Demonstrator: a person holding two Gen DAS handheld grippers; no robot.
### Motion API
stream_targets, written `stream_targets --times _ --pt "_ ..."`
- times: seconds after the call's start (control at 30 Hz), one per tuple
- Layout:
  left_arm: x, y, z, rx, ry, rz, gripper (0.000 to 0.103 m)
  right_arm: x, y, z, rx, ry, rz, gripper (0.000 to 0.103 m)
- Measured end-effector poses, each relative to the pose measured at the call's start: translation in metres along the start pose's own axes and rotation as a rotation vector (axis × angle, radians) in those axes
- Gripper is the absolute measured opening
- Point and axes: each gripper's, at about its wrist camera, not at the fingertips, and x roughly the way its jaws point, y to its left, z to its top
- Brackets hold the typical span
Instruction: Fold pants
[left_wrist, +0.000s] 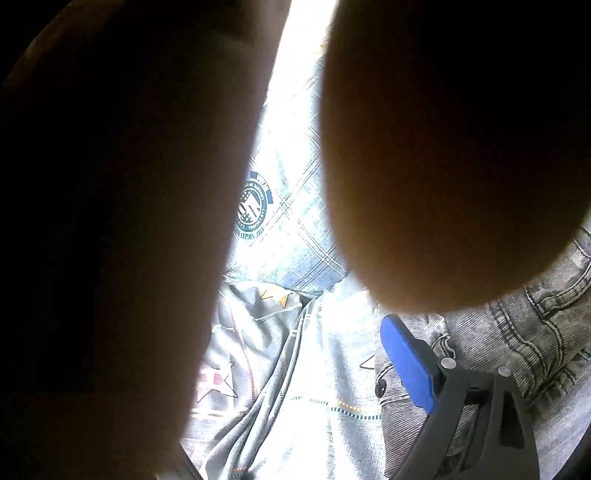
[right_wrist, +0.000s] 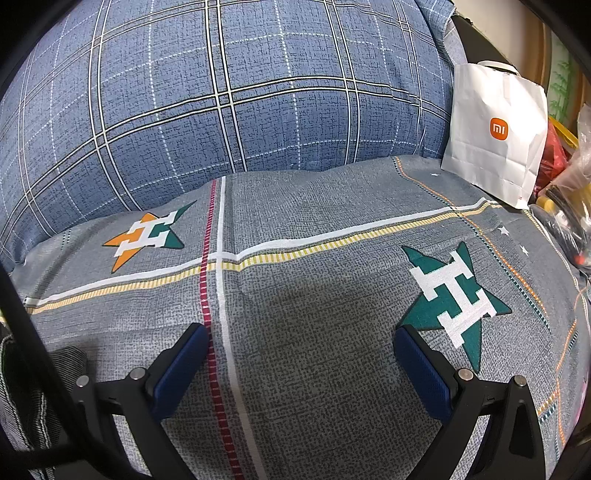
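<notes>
- Ahead of my right gripper (right_wrist: 299, 363): jaws spread wide and empty, poised over the grey star-print bedsheet (right_wrist: 314, 295); blue plaid pillow (right_wrist: 221, 92) beyond it, white paper bag (right_wrist: 495, 136) far right
- Grey fabric at the left frame edge (right_wrist: 22, 398); I cannot tell whether it is the pants
- Left gripper: only one blue pad (left_wrist: 406, 363) visible, two blurred dark shapes (left_wrist: 424, 166) block the lens; I cannot tell its state
- Grey denim pants (left_wrist: 517, 332) lie crumpled just right of that pad, on the sheet
</notes>
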Motion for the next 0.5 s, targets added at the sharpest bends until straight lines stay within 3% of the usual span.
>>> stream_targets --times 0.4,0.47,0.5 --pt "0.026 0.013 0.007 -0.064 0.071 -0.032 0.093 0.000 0.000 0.000 0.000 0.000 0.000 0.102" --pt "0.087 0.042 0.014 -0.102 0.097 -0.054 0.093 0.000 0.000 0.000 0.000 0.000 0.000 0.102" --pt "0.093 0.048 0.014 -0.132 0.114 -0.066 0.093 0.000 0.000 0.000 0.000 0.000 0.000 0.102"
